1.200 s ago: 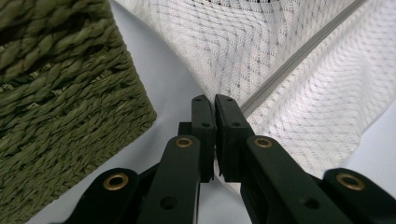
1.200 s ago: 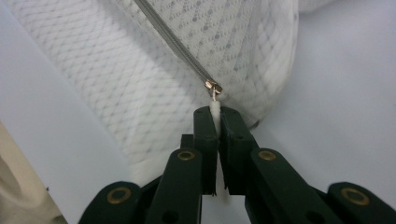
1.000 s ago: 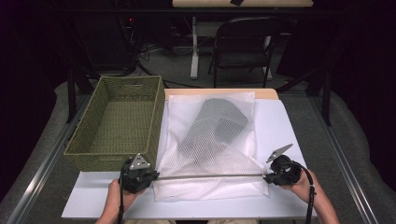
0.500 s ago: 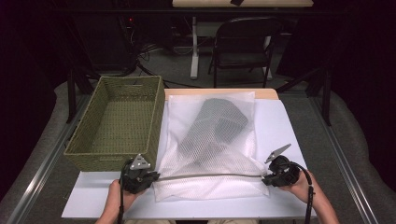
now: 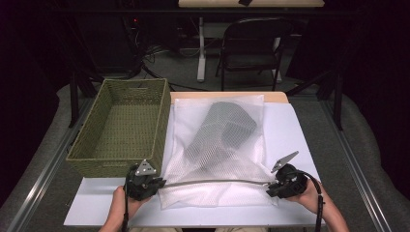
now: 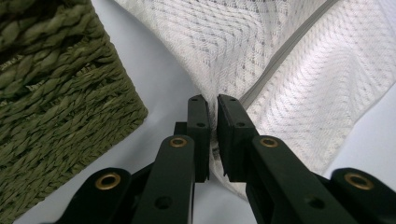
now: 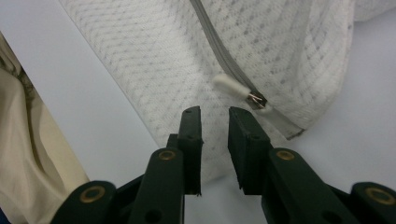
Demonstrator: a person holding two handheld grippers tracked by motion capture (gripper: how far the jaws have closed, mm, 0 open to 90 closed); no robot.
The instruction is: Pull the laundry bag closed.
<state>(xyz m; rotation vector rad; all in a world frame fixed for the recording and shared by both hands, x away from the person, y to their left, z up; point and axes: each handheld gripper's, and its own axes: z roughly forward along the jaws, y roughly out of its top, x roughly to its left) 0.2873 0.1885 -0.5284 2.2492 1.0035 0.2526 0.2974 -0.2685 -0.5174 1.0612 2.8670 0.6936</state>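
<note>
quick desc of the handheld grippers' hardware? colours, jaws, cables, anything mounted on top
Both grippers, left and right, are black with two flat rectangular jaws on arms with brass-coloured rivets. Each carries a grey three-cornered plate on top and trails a black cable. The forearms show no sleeves.

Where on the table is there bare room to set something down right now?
Bare white table runs right of the mesh bag, out to the table's right edge. A thinner bare strip lies along the near edge, between the left gripper and right gripper. The left side is crowded: the woven basket sits beside the bag.
</note>
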